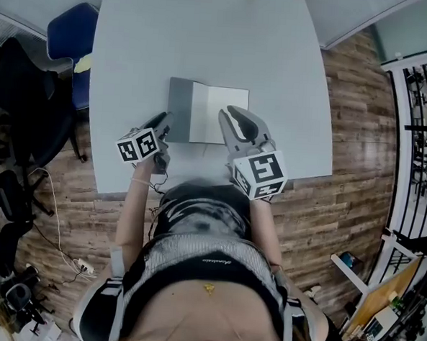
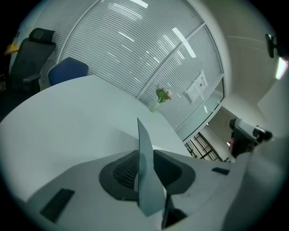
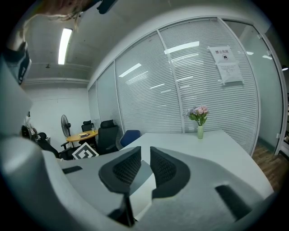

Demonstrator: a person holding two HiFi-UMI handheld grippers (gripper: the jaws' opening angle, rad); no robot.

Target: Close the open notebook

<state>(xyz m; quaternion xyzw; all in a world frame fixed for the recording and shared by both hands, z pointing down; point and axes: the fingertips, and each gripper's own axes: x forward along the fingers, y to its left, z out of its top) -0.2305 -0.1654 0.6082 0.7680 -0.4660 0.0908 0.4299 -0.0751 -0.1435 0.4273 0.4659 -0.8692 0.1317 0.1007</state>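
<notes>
An open notebook (image 1: 218, 114) lies near the front edge of a white table (image 1: 207, 36), white page up. The left gripper (image 2: 145, 155) pinches the notebook's grey cover (image 2: 145, 180), which stands on edge between its two pads. The right gripper (image 3: 144, 153) sits over the page's near right corner, its jaws a narrow gap apart and gripping nothing. A vase of flowers (image 3: 199, 118) stands at the table's far end.

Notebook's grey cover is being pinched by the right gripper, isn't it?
Not quite. It is the left gripper that pinches the notebook's grey cover, not the right gripper. The left gripper view shows the cover standing upright between its jaws.
</notes>
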